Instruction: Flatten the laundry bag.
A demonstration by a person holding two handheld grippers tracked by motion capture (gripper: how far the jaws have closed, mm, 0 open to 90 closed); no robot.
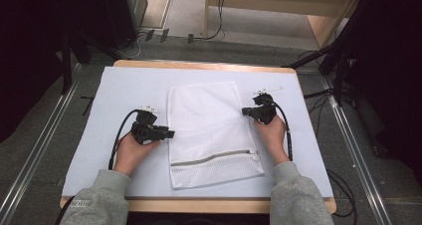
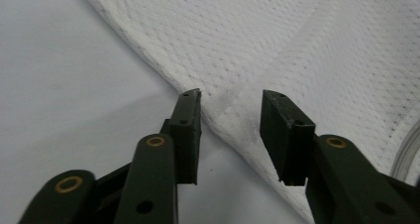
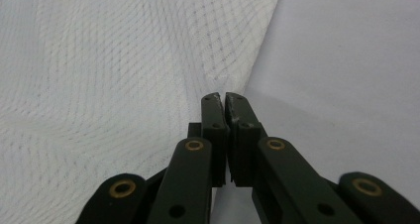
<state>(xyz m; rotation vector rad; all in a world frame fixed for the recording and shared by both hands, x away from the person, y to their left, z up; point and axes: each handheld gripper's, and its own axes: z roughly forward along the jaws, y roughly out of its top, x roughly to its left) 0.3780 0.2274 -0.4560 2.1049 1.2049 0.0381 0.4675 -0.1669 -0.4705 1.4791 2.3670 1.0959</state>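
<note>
White sheeting (image 1: pixel 124 95) covers the table, and a white mesh laundry bag (image 1: pixel 209 130) lies flat between the two grippers. Left gripper (image 2: pixel 230 115) has its jaws spread apart over the bag's edge. Right gripper (image 3: pixel 221 102) is clenched at the opposite edge; whether it pinches mesh is unclear.

Both forearms, in grey sleeves, come in from the bottom of the high view. The left hand (image 1: pixel 130 153) holds the left gripper (image 1: pixel 170 134) pointing toward the person's right, its jaws spread with a clear gap between them. The right hand (image 1: pixel 271 133) holds the right gripper (image 1: pixel 244 111) pointing toward the person's left, its jaws pressed together with the tips meeting.
</note>
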